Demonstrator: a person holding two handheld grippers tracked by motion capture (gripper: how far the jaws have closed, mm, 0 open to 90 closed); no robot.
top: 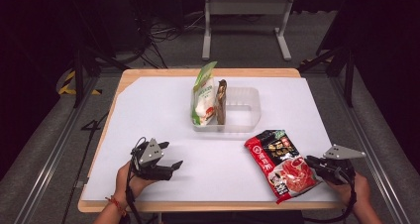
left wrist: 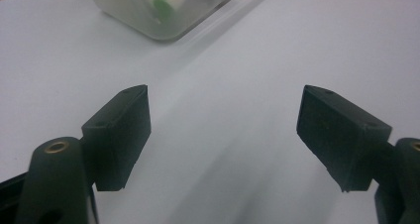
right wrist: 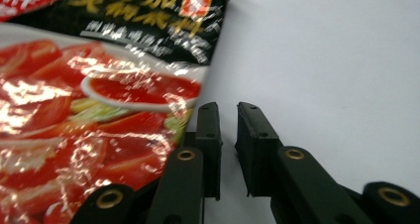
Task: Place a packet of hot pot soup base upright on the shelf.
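A red and black hotpot-base packet [top: 280,164] lies flat on the white mat at the front right. My right gripper [top: 308,159] sits at the packet's right edge. In the right gripper view the packet [right wrist: 99,110] lies just left of my right gripper [right wrist: 228,110], whose jaws are shut to a thin slit with nothing between them. My left gripper [top: 172,154] rests at the front left, open and empty. In its own view, my left gripper [left wrist: 223,130] has its jaws spread wide over bare mat.
A clear plastic bin [top: 257,107] stands at mid-table, its corner [left wrist: 148,11] visible in the left gripper view. A white and green bag [top: 203,97] and a dark packet [top: 221,102] stand upright in its left half. The white mat [top: 163,110] covers the wooden table.
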